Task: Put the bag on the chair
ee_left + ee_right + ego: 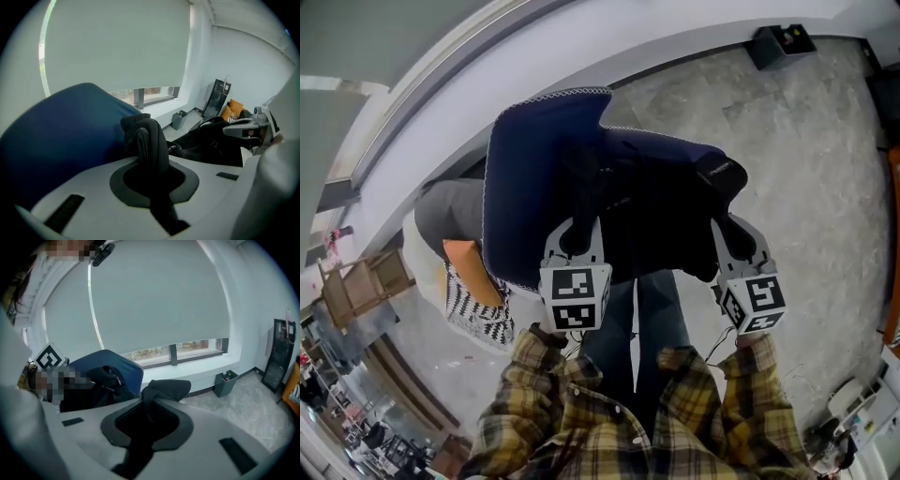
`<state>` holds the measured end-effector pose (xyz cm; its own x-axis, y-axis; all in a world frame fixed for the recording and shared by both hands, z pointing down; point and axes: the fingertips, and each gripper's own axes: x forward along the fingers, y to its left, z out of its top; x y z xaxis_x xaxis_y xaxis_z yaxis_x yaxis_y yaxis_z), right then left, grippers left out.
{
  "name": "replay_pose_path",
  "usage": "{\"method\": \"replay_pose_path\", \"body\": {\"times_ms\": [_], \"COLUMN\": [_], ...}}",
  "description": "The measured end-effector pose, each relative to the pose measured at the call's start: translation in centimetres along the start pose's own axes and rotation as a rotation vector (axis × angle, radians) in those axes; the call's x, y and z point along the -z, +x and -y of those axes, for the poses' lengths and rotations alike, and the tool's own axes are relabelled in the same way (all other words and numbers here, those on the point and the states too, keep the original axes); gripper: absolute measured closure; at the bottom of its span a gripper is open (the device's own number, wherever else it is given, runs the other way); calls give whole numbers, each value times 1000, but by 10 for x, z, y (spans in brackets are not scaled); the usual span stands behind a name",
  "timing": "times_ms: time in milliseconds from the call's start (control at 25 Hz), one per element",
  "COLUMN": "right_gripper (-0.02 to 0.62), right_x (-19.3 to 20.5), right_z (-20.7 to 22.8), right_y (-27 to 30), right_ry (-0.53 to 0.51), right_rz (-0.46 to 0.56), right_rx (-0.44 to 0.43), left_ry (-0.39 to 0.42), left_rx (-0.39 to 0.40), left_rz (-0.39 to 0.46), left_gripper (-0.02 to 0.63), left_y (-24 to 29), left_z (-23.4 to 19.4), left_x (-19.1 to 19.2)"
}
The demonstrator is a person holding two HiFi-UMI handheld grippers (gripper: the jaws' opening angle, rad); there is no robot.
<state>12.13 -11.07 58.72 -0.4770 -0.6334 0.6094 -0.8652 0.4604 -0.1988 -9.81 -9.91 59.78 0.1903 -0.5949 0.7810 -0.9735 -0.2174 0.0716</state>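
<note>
The fingers of my left gripper are squeezing almost fully together, pinching a black strap-like fold of the bag with a zip running along its edge. My right gripper is doing the same: its fingers are clamping, nearly closed, on a bunched fold of the bag's black cloth, which is sticking up out of the gap.

The bag is hanging between my two grippers, spread over the seat of the blue chair and just in front of its backrest. I cannot tell whether its underside is resting on the seat. The backrest is standing close on the left, touching or almost touching the bag's left end.

Beyond the chair a window ledge is running under a drawn pale blind, and a small dark bin is standing on the grey floor by the wall, well apart from the chair.

I am holding both grippers out in front of me, side by side and tilting downward, my checked sleeves reaching toward the chair.
</note>
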Motion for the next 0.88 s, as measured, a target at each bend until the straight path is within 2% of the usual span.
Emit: {"method": "replay_pose_path", "body": {"times_ms": [240,520,880], "right_gripper": [540,540,540], "right_x": [27,63,69], "right_z": [13,32,31], "right_y": [22,41,62], "right_ry": [-19,-30,-70], "right_rz": [-47,-105,-110], "right_rx": [20,61,54], "left_ry": [-4,-39,-62], "left_rx": [0,1,-60], "left_rz": [-25,-104,-147], "left_gripper": [569,569,569], "left_y": [32,72,97], "left_z": [1,6,-7], "left_x": [26,62,87]}}
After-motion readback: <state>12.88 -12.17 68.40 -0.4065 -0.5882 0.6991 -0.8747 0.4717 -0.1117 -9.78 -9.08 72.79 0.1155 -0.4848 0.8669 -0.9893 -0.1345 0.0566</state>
